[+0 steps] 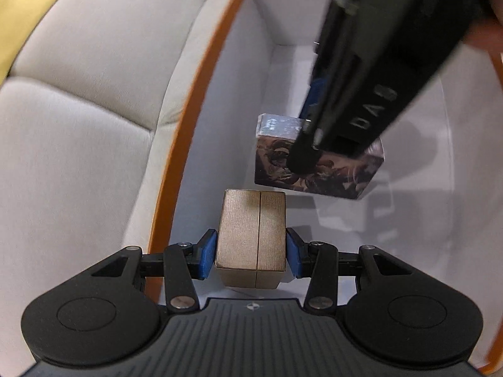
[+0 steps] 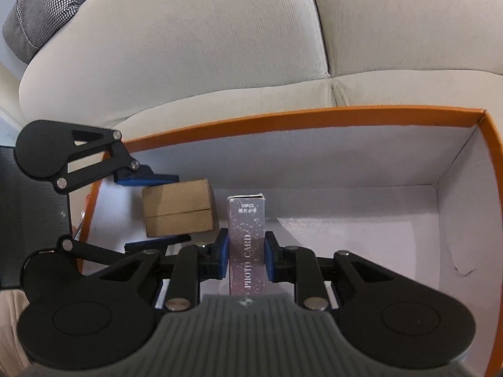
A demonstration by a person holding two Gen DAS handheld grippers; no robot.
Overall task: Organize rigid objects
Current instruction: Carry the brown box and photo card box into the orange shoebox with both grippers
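My left gripper (image 1: 251, 253) is shut on a small brown cardboard box (image 1: 251, 238), its blue pads pressing both sides. It hangs inside a large orange-rimmed box (image 1: 201, 100) with white walls, near the left wall. My right gripper (image 2: 243, 257) is shut on a narrow silvery photo card box (image 2: 246, 248), also held inside the orange-rimmed box (image 2: 283, 119). In the left wrist view the photo card box (image 1: 317, 176) hangs just beyond the brown one, with the right gripper's black body above it. In the right wrist view the brown box (image 2: 179, 212) sits between the left gripper's fingers (image 2: 147, 179).
The orange-rimmed box rests on a light beige sofa (image 2: 220, 47). A grey checked cushion (image 2: 44, 9) lies at the sofa's far left and a yellow cushion (image 1: 22, 3) shows in the left wrist view. White floor (image 2: 361, 245) of the box stretches to the right of both held boxes.
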